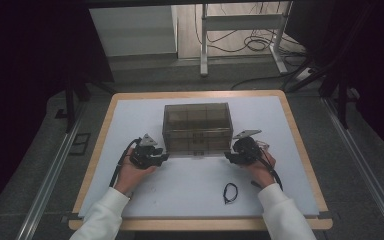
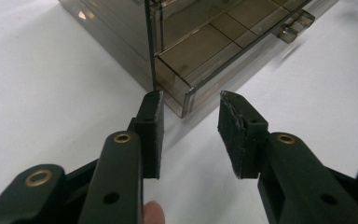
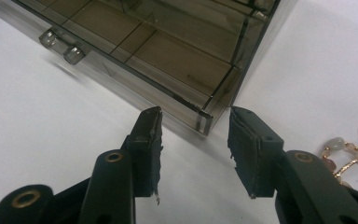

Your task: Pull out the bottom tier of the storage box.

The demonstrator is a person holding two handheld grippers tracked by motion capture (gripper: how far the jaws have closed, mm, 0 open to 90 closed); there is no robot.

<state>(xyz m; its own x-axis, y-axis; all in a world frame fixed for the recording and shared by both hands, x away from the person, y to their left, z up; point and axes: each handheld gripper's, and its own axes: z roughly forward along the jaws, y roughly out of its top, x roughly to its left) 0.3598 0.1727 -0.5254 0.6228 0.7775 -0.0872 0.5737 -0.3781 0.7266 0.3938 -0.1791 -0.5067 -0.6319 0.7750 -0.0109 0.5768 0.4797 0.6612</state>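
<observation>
White mat on wood-edged table (image 1: 300,130). Black cord loop (image 1: 230,192) near, beaded bracelet (image 3: 349,154) right; neither blocks. Smoky translucent plastic drawer box (image 1: 197,129) sits centre, bottom drawer slightly out. Left gripper (image 2: 191,135) and right gripper (image 3: 196,149) at its near corners, jaws partly open, gripping nothing.

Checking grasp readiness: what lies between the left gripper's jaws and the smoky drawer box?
Just bare white table; left gripper is aimed at the box corner, untouched, in the left gripper view.
</observation>
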